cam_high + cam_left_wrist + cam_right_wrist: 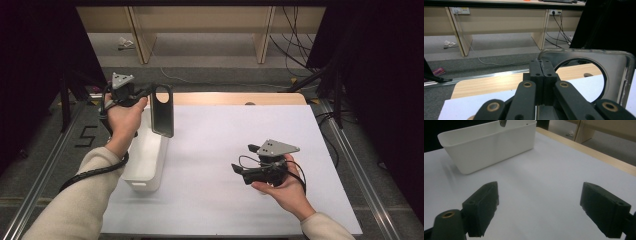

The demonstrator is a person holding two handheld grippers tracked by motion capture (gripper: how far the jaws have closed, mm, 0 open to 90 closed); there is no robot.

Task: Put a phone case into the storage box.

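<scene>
The left tongs point(145, 96) are clenched on the rim of a metal plate point(162, 117), a flat, dark, reflective piece with rounded corners and a large round hole near its top end. In the left gripper view the two black jaws stand pressed together on the plate's point(616, 75) upper edge, beside the hole, with no gap visible between them. The white bin point(145, 160), an oblong plastic container, serves as the landmark. The plate hangs upright in the air above the bin's far end, its lower edge over the bin's right wall; whether it touches the bin cannot be told from the high view. The left hand point(122, 117) is above the bin's far left corner. The bin stands at the left edge of the white sheet that covers the table point(225, 98), with its long side running away from the person. The right tongs point(237, 170) are released: in the right gripper view the two jaws stand wide apart with nothing between them, above bare white sheet. They sit well to the right of the bin, level with its near end, and point toward it. In that view the bin point(489, 145) appears ahead of the jaws, with the plate's lower corner point(503, 123) just above its rim.
</scene>
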